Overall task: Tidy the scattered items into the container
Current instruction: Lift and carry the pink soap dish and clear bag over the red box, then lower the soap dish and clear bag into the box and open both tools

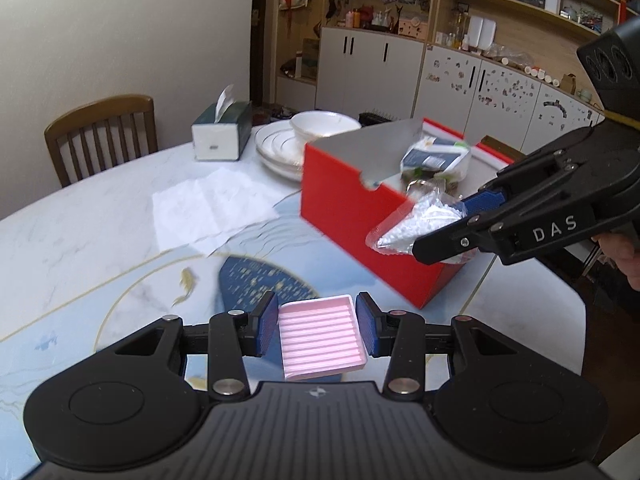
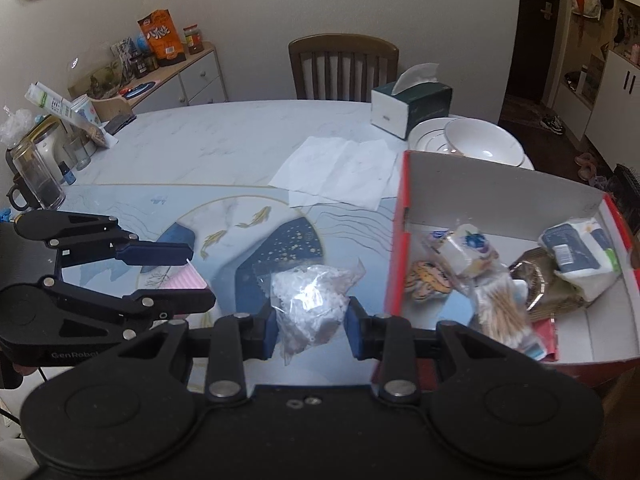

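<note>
While a pink ridged tray (image 1: pixel 320 334) sat clamped in the left gripper (image 1: pixel 317 326) above the table (image 1: pixel 100 208), the right gripper (image 2: pixel 308 332) pinched a clear bag of white pellets (image 2: pixel 310 304) just beside the red box (image 2: pixel 394 264).

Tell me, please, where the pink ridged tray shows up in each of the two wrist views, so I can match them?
Left wrist view: the pink ridged tray sits bottom centre, clamped between the left gripper pads.
Right wrist view: only a pink sliver of it shows at lower left, between the other gripper's fingers.
Shared landmark: the red box, right of the tray in both views.
</note>
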### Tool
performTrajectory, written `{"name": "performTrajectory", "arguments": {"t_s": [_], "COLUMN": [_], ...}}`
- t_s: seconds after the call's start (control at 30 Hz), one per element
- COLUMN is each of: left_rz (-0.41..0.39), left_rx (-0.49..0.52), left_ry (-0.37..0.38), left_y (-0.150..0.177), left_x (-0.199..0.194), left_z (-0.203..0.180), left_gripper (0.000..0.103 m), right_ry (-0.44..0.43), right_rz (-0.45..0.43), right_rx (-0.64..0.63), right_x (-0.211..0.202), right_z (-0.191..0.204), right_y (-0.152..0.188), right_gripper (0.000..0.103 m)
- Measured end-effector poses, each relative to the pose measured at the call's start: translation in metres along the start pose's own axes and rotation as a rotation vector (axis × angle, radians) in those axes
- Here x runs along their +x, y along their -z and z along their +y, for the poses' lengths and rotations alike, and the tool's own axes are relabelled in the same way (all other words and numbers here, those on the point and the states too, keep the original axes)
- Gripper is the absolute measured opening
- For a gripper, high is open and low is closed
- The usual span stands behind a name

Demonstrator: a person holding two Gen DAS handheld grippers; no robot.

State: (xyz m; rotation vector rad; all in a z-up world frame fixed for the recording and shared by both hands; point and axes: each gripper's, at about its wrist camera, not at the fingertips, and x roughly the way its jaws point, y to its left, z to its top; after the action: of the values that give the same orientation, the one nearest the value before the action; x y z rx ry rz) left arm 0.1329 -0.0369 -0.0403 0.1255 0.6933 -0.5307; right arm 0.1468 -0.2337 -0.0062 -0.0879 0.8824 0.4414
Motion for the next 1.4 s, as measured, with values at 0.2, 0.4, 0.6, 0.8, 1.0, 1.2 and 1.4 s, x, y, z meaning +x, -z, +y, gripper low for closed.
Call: {"name": "performTrajectory", "arguments": {"t_s": [0.2, 0.4, 0.6, 0.8, 1.0, 1.2, 1.4], "left_rz": [-0.019, -0.031, -0.049, -0.058, -0.055, -0.041, -0.002], "left_rx": [0.022, 0.040, 0.073, 0.103, 0.135, 0.173, 0.189], "left_ry": [0.001, 0.008, 0.008, 0.014, 0.020, 0.023, 0.023], "left_y": [-0.020, -0.043, -0.066, -0.086, -0.104, -0.120, -0.130], "left_x": [0.007, 0.021, 0.037, 0.057, 0.082, 0.109, 0.142], "left_z": [-0.025, -0.047, -0.070, -0.090, -0.107, -0.122, -0.128], "left_gripper": [0.041, 0.041, 0.041, 0.041, 0.041, 0.041, 0.041], "right_ry": [0.002, 0.011, 0.021, 0.045, 0.087, 0.096, 0.084], "right_rz": [-0.033, -0.056, -0.071, -0.084, -0.076, -0.049, -0.016], "right_rx": [0.005, 0.014, 0.025, 0.026, 0.028, 0.043, 0.046], "right_x": [-0.019, -0.029, -0.034, -0.040, -0.037, -0.028, -0.019], "right_z": [-0.027, -0.058, -0.089, -0.122, -0.153, -0.179, -0.193], "right_y": [0.001, 0.001, 0.002, 0.002, 0.003, 0.005, 0.007], "right_gripper": [0.032, 0.032, 0.032, 0.032, 0.032, 0.032, 0.032]}}
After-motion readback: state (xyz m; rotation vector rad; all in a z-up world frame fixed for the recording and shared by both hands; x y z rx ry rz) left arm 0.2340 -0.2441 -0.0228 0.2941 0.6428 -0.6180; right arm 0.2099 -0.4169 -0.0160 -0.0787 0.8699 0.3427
